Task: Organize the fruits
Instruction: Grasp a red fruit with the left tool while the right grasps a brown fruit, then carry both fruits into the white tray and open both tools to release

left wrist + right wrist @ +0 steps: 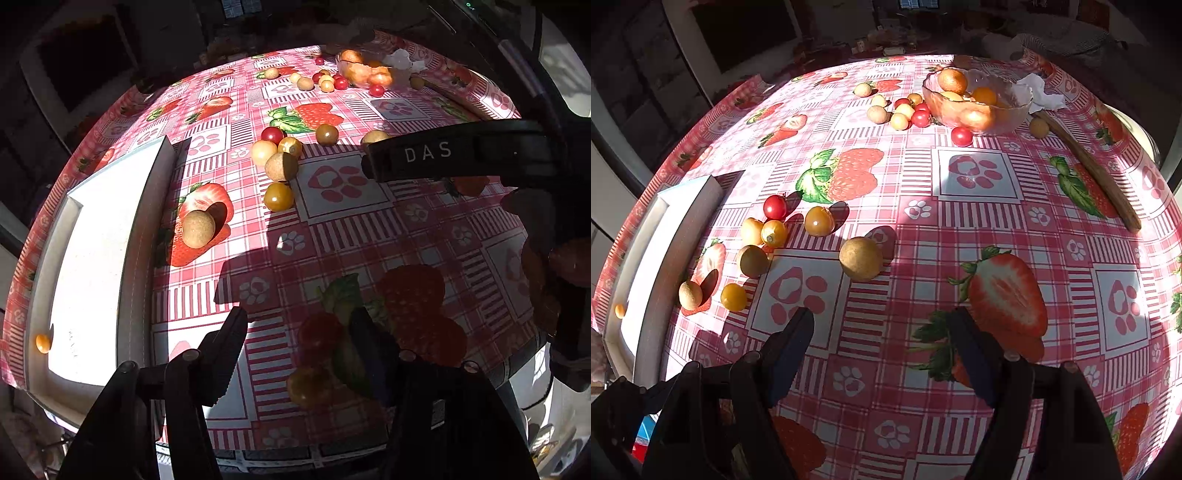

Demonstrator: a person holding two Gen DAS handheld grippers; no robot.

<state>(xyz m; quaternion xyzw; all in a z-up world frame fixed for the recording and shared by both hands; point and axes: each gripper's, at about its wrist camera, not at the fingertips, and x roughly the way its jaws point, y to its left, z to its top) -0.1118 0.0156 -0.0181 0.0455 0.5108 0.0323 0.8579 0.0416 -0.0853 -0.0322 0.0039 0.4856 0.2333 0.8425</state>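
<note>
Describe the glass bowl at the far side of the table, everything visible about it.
The glass bowl is clear, shallow and wide, with a wavy textured wall that glows in the sunlight. It stands upright on the strawberry-print tablecloth and holds several orange and yellow fruits. A crumpled white tissue lies against its right side, and a red cherry tomato sits just in front of it.
</note>
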